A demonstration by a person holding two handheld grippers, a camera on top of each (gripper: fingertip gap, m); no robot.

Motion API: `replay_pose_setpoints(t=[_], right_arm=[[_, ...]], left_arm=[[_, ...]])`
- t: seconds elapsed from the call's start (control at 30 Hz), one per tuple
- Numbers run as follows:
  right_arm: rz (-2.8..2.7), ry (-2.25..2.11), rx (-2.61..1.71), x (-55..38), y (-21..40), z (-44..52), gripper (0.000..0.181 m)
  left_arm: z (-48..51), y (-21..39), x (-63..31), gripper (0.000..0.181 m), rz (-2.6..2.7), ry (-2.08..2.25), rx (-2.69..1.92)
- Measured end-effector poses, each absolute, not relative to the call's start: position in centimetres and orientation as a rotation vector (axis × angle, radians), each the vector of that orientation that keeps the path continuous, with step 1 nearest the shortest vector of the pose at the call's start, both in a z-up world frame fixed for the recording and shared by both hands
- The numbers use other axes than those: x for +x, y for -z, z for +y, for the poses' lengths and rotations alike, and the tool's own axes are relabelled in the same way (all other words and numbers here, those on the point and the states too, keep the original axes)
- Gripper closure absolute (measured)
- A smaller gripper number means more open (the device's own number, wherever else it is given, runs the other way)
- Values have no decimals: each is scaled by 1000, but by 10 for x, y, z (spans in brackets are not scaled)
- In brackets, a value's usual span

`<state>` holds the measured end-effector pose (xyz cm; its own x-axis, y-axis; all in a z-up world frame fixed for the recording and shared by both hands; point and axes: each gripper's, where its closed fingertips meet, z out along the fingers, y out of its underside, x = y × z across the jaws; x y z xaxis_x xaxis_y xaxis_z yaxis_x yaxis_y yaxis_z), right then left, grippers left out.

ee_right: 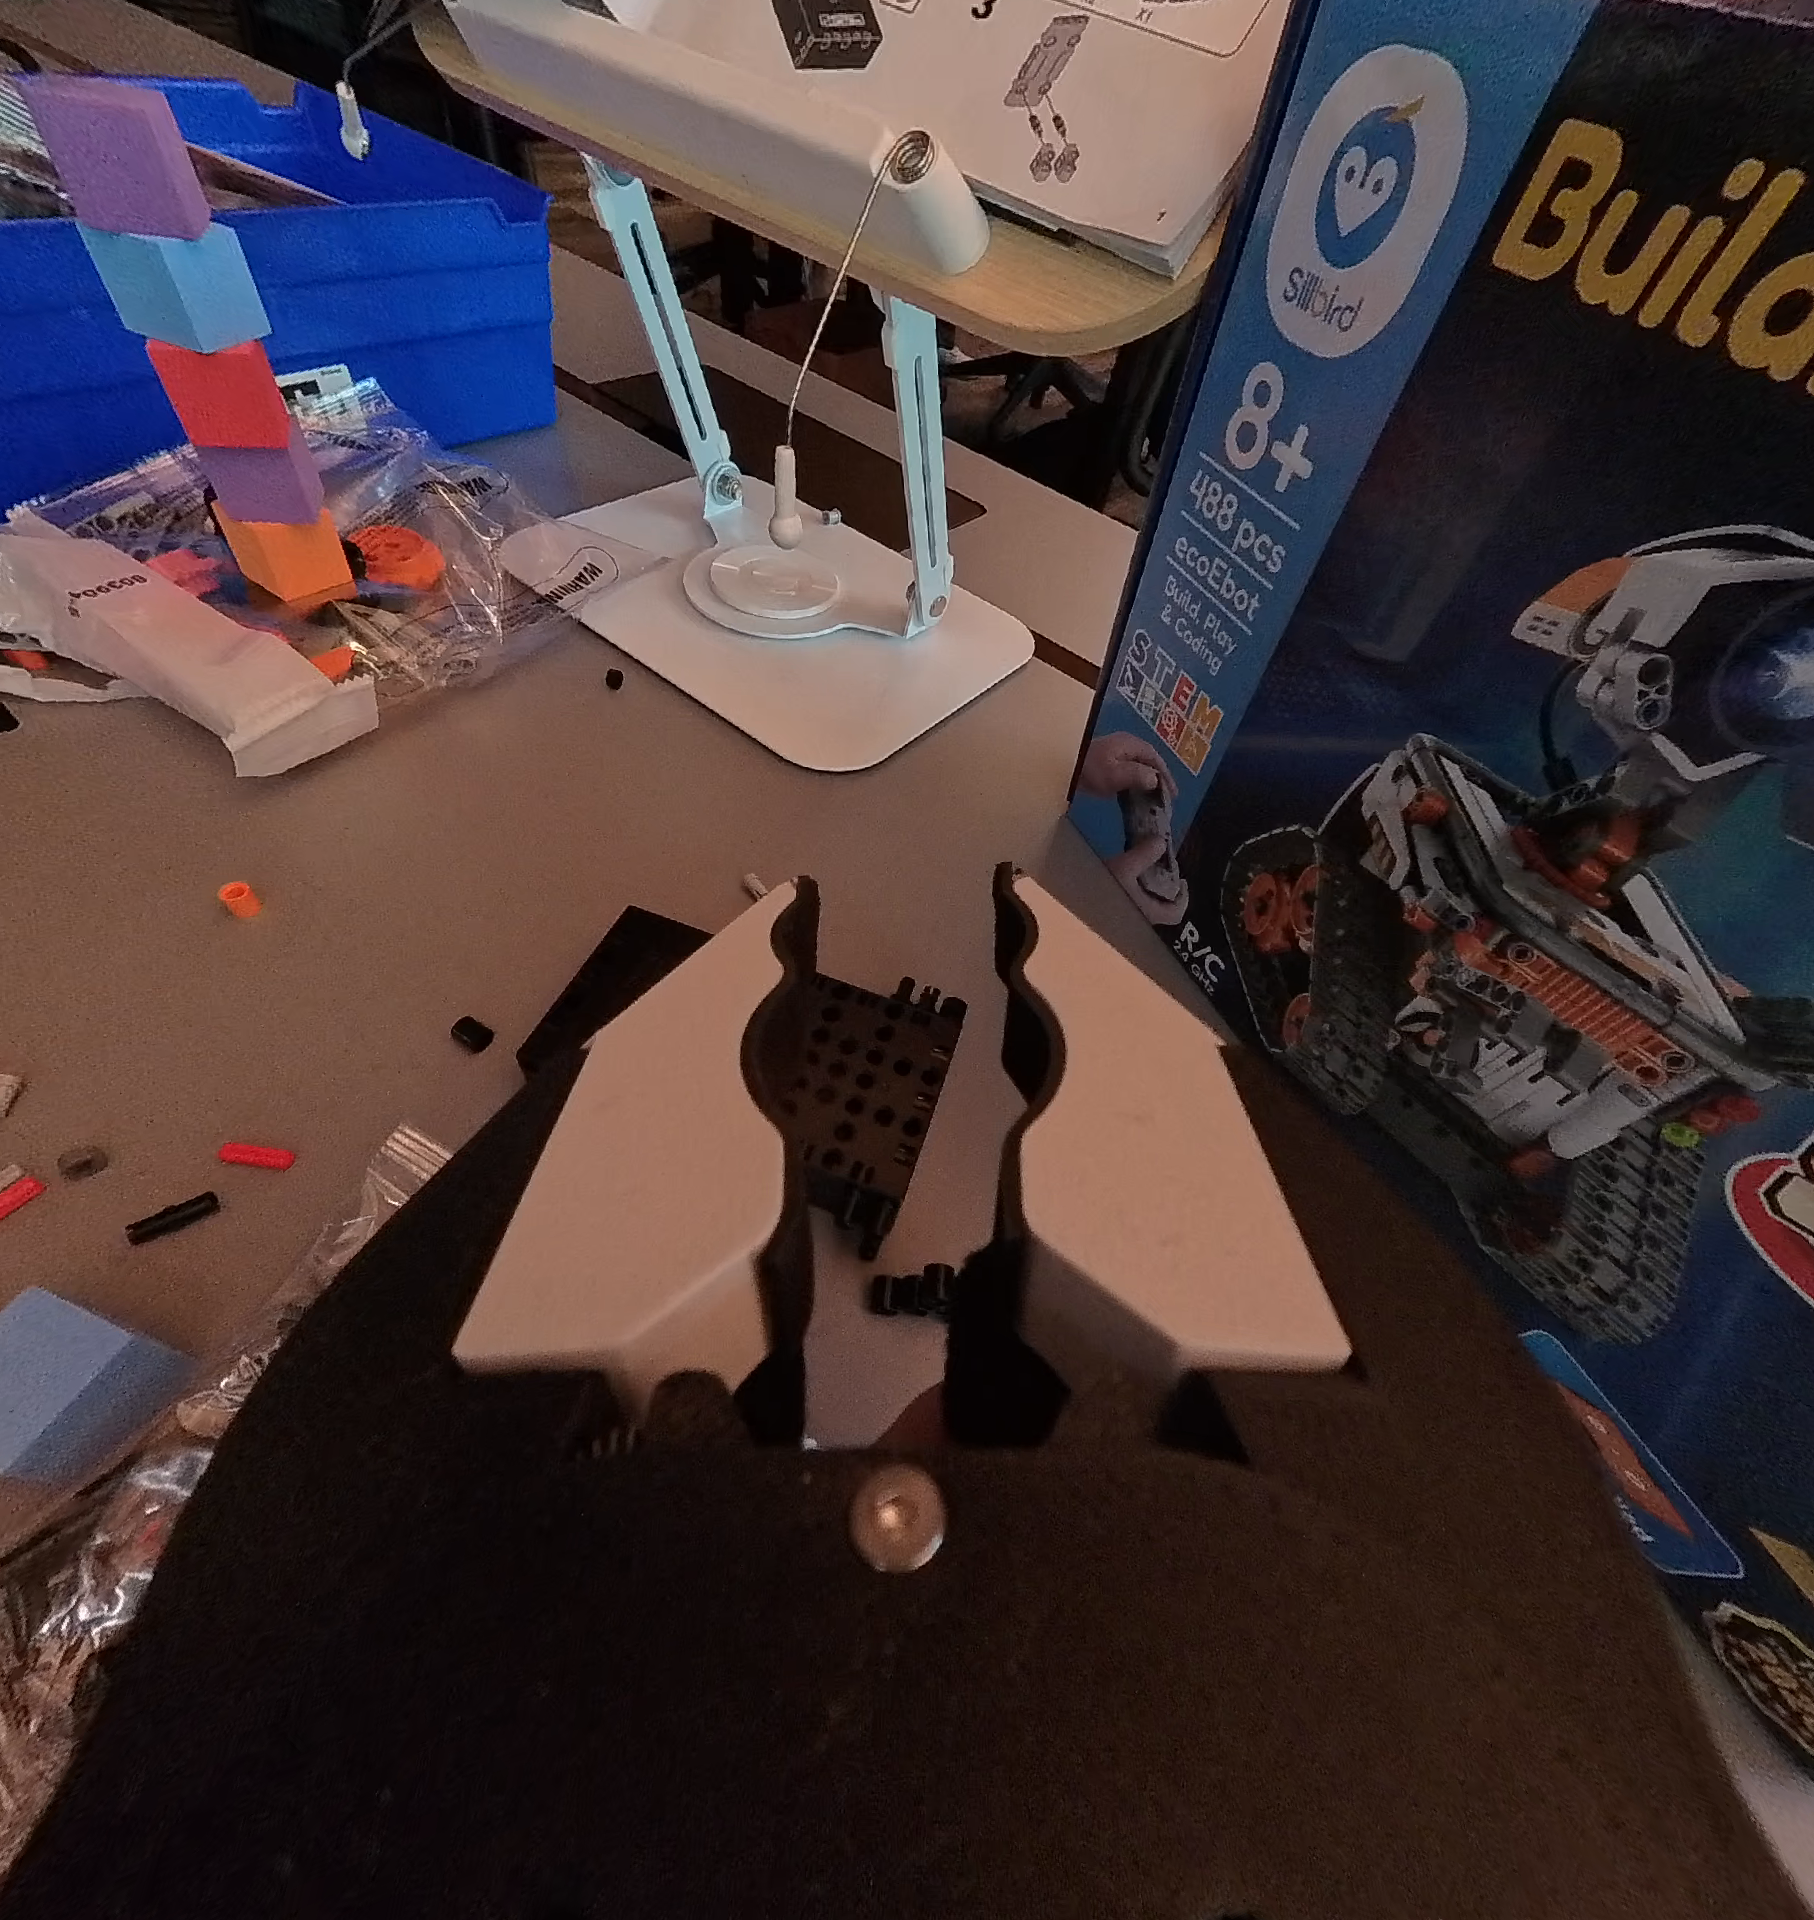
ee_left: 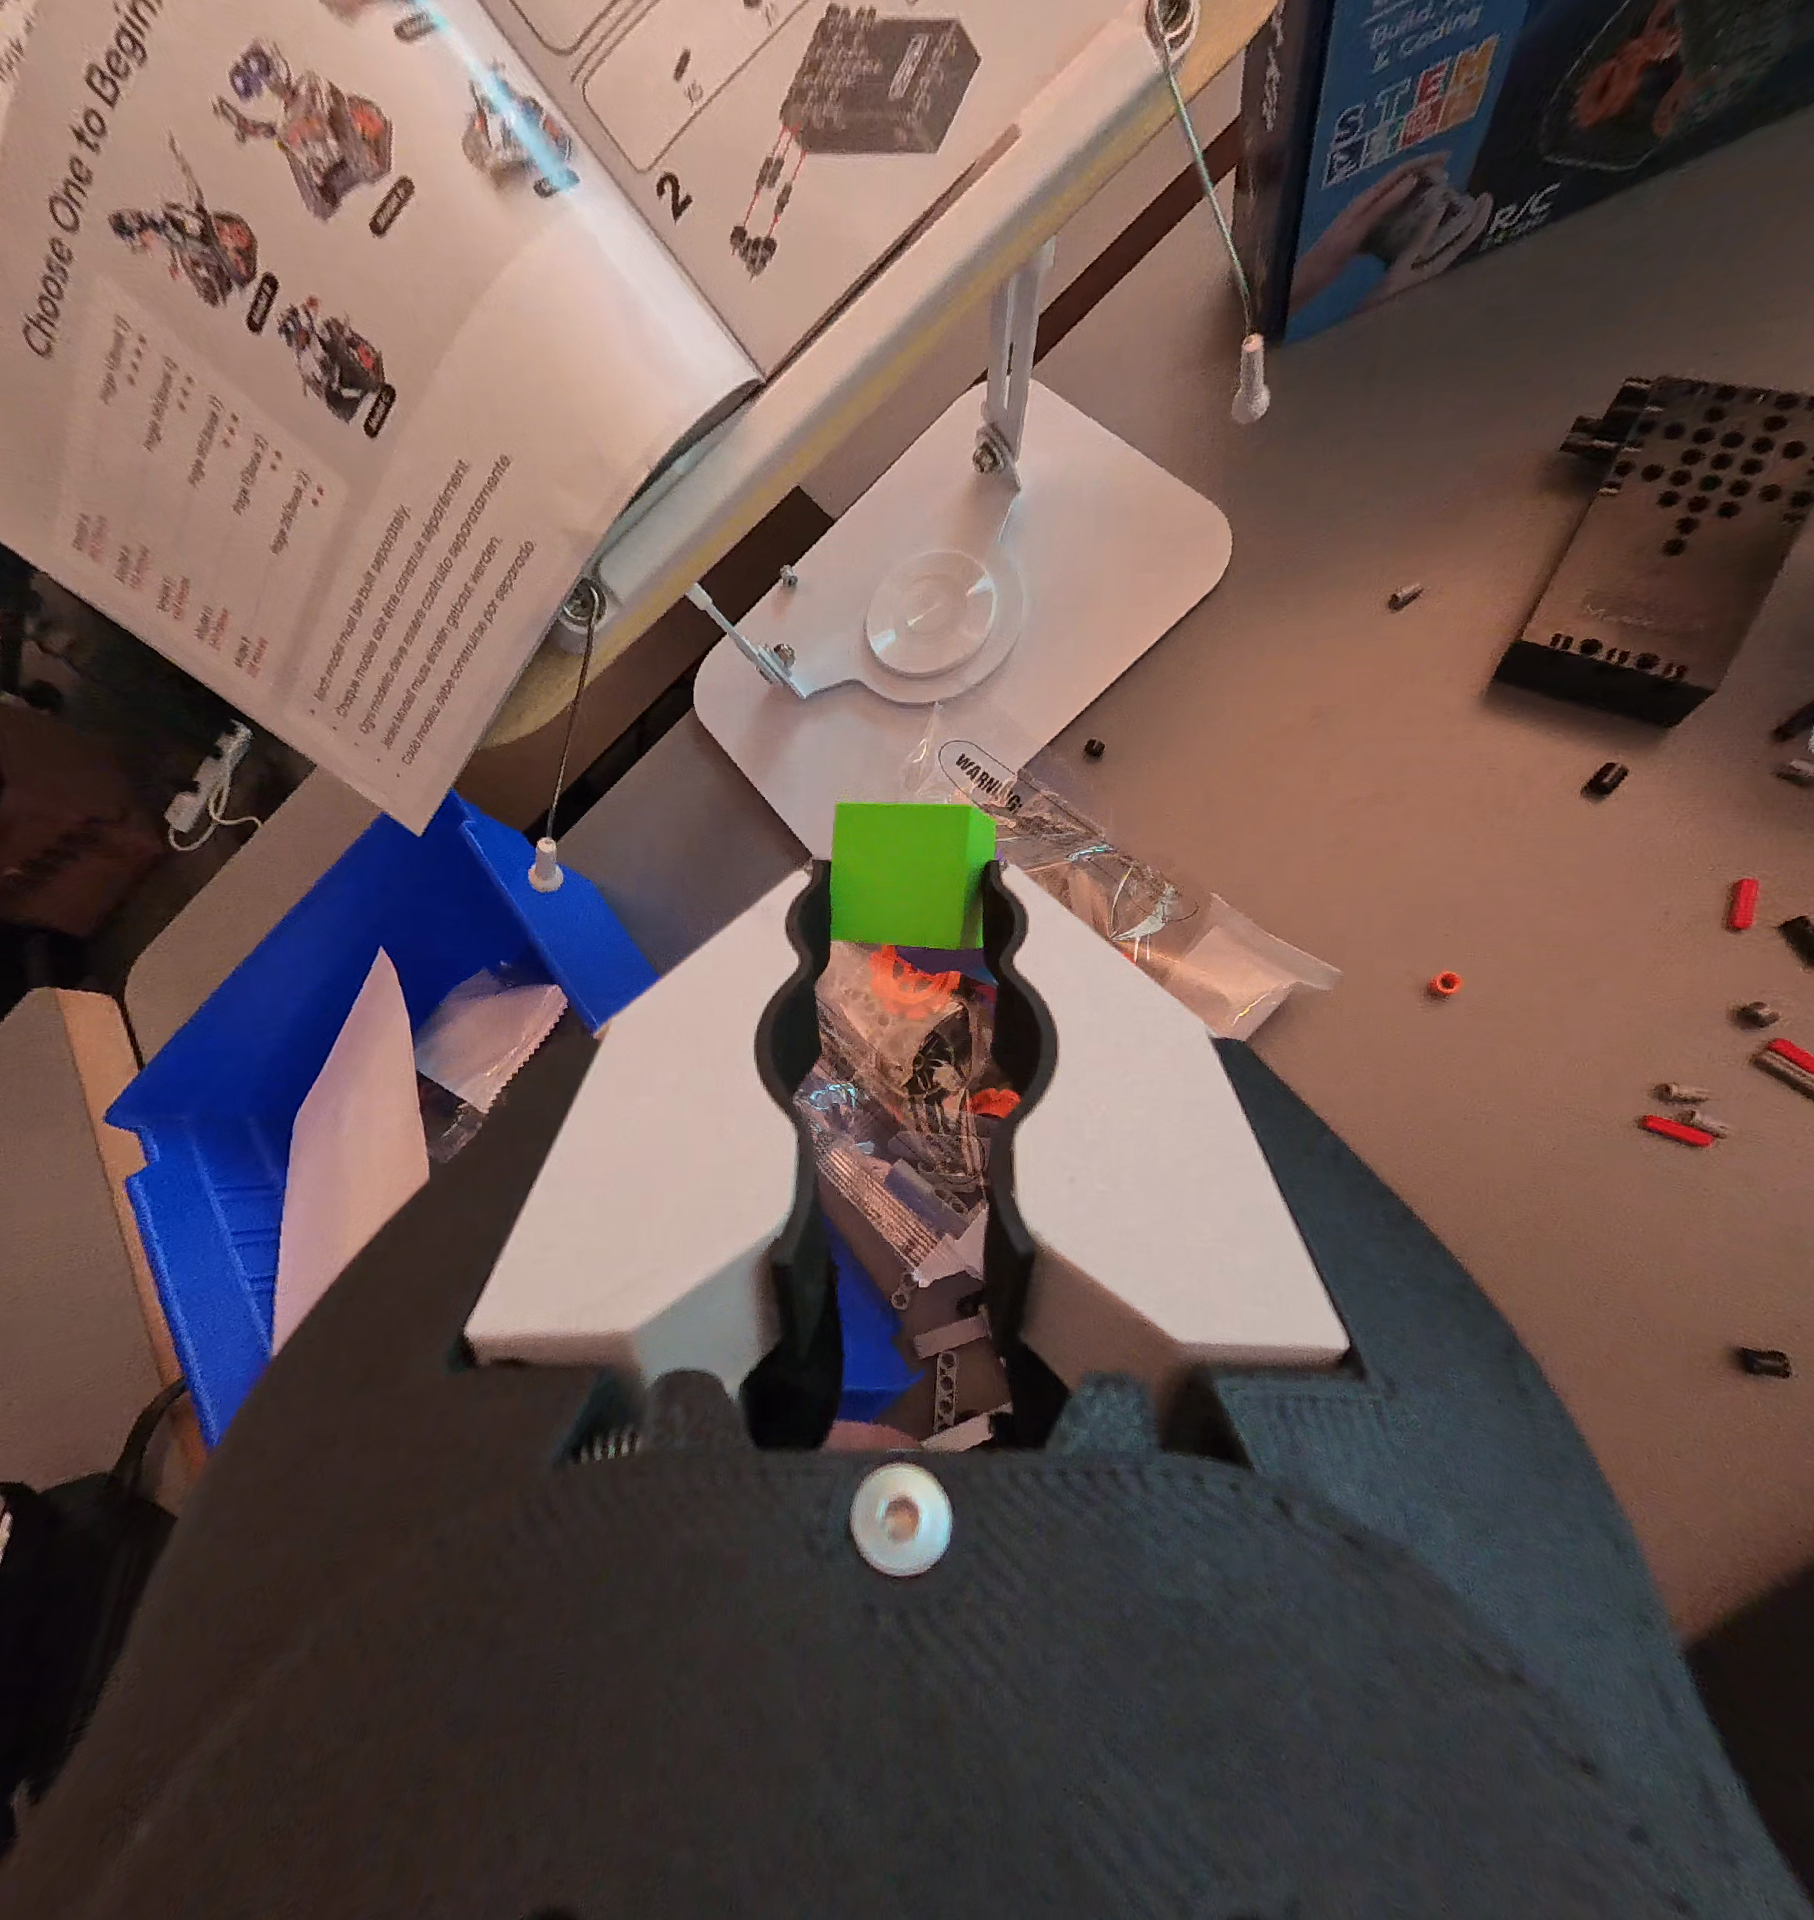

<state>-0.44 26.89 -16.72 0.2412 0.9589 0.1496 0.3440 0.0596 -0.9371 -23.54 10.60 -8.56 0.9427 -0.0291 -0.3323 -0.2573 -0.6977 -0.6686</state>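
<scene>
The left gripper (ee_left: 908, 883) is clamped on a bright green foam cube (ee_left: 908, 873) above clear plastic bags of parts (ee_left: 913, 1091), near the blue plastic bin's (ee_left: 259, 1091) edge, while the right gripper (ee_right: 903, 894) stands apart over a black perforated plate (ee_right: 867, 1091) on open grey table (ee_right: 415, 883).

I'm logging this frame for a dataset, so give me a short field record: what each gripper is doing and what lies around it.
left gripper: shut on green cube, above a clear bag of parts
right gripper: open, empty, over black perforated plate
stack: five foam blocks, leaning, standing on the parts bag
behind: blue bin, white book stand holding a manual
right side: kit box, upright
table: scattered small pins
</scene>
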Motion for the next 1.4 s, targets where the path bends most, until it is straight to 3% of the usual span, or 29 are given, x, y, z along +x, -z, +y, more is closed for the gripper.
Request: replay_pose_setpoints(t=[0.63, 0.9, 1.07, 1.23, 1.4], right_arm=[[-1281, -756, -1480, -3, 165, 270, 148], [-1277, -758, -1479, -3, 164, 270, 148], [-1286, -754, -1480, -4, 166, 270, 148], [-1286, -751, -1482, -4, 167, 270, 148], [-1290, -750, -1484, -4, 168, 270, 148]], left_arm=[[113, 104, -242, 149, 199, -353, -2374], [113, 83, -240, 144, 197, -394, -2281], [112, 58, -186, 142, 369, -409, -2135], [111, 103, -92, 126, 636, -185, -2121], [104, 185, -19, 128, 865, -12, -2209]])
